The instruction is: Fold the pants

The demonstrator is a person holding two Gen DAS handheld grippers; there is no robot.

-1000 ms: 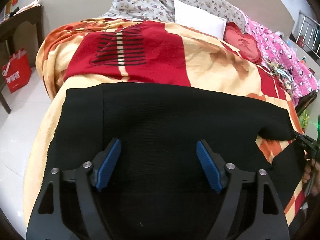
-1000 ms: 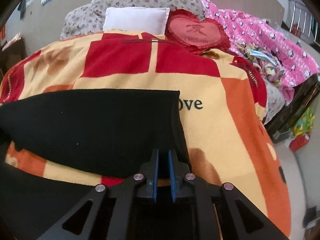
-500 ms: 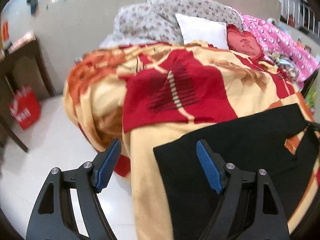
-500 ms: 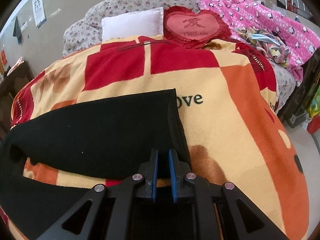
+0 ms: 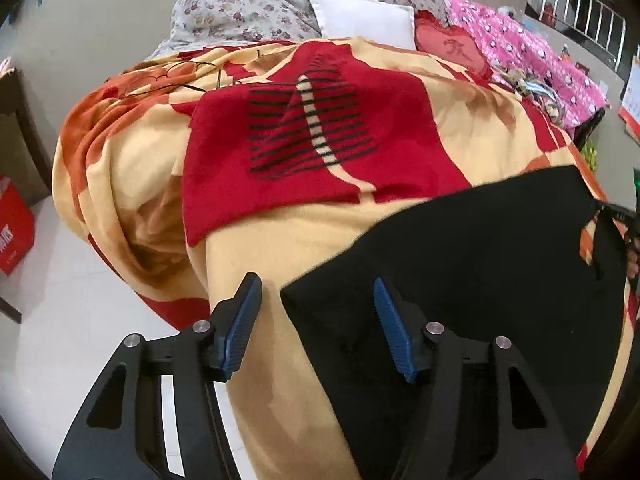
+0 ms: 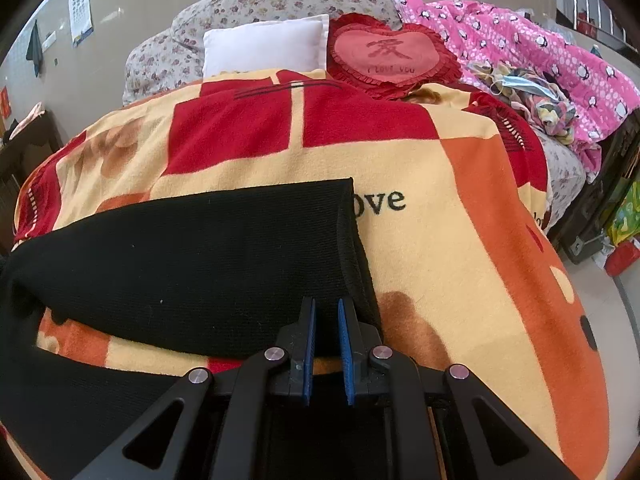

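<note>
Black knit pants (image 5: 472, 264) lie across the near end of a bed on a red, orange and yellow blanket (image 5: 312, 216). My left gripper (image 5: 316, 320) is open and empty; the pants' left corner lies between its blue pads. My right gripper (image 6: 325, 344) is shut on the near edge of one pant leg (image 6: 192, 264) by its hem, which lies flat and points right. The other leg (image 6: 60, 392) runs along the bottom left. In the left wrist view the right gripper's tip (image 5: 622, 212) shows at the far right edge.
A white pillow (image 6: 264, 46), a red heart cushion (image 6: 390, 54) and a pink quilt (image 6: 540, 52) lie at the bed's head. A red bag (image 5: 12, 232) and dark wooden furniture (image 5: 16, 120) stand on the white floor to the left.
My left gripper swung left off the middle of the pants, then came back to their left corner. The right gripper stayed shut on the leg and barely moved.
</note>
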